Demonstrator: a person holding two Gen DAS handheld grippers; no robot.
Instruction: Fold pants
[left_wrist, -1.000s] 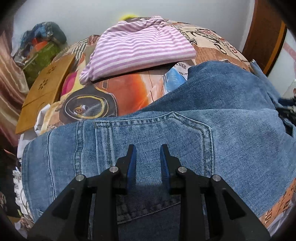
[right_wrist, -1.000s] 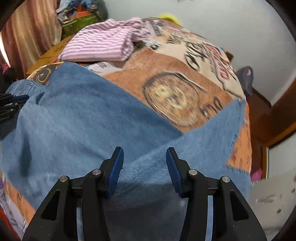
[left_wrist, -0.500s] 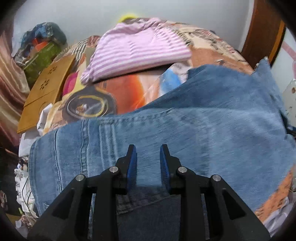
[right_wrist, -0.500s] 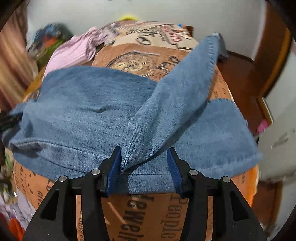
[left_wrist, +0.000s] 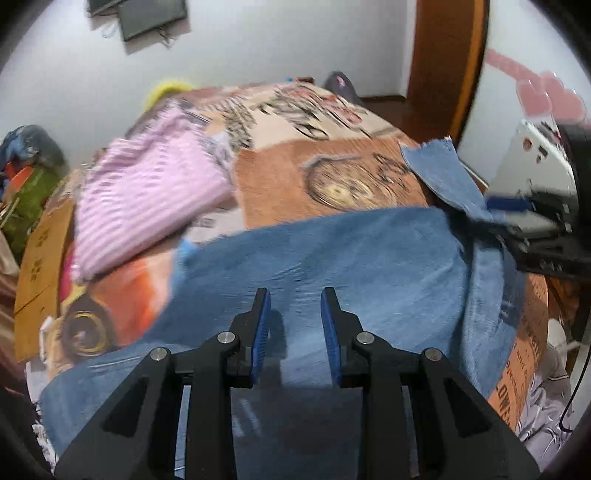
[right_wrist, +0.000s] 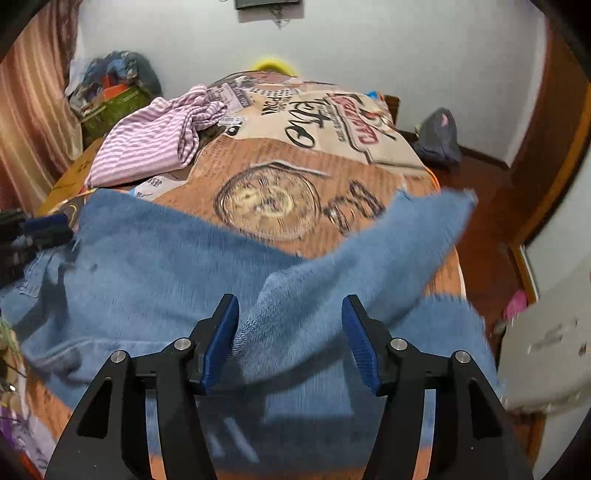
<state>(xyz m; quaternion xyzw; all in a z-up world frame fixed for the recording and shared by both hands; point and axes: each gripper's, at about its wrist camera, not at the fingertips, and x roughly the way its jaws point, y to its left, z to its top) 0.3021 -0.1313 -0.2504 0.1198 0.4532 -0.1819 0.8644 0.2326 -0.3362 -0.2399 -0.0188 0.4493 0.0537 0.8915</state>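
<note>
Now, left wrist view: left gripper (left_wrist: 294, 328) hangs over jeans (left_wrist: 332, 266), pads narrowly apart, nothing pinched between them. Jeans spread across printed bedspread (left_wrist: 332, 177); striped cloth (left_wrist: 147, 188) beyond, at left. Right gripper (left_wrist: 517, 218) at right edge by raised leg end; its gap unclear from this angle.

Right wrist view: right gripper (right_wrist: 290, 332) jaws opening, folded leg of jeans (right_wrist: 155, 258) lying between pads, pads not pressing on denim. Leg end lifts toward right over bedspread (right_wrist: 266, 170). Striped cloth (right_wrist: 155, 144) far left.
</note>
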